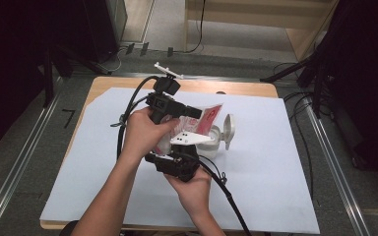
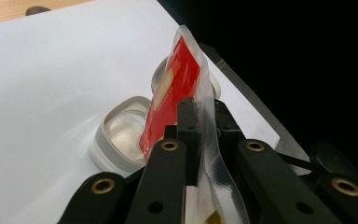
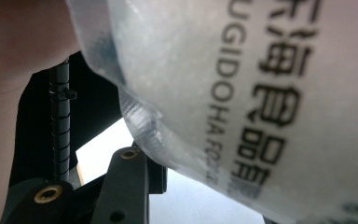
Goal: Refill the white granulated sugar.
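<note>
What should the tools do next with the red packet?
Probably tear it open. The left tool pinches the red packet by its clear edge, above the open white container. The right tool sits right against the packet. A small pull apart might open it. I cannot tell if the right tool is gripping.

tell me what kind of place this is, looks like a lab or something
Probably a recording lab or studio: a table under a white sheet, black curtains on both sides, and cables trailing across the floor.
</note>
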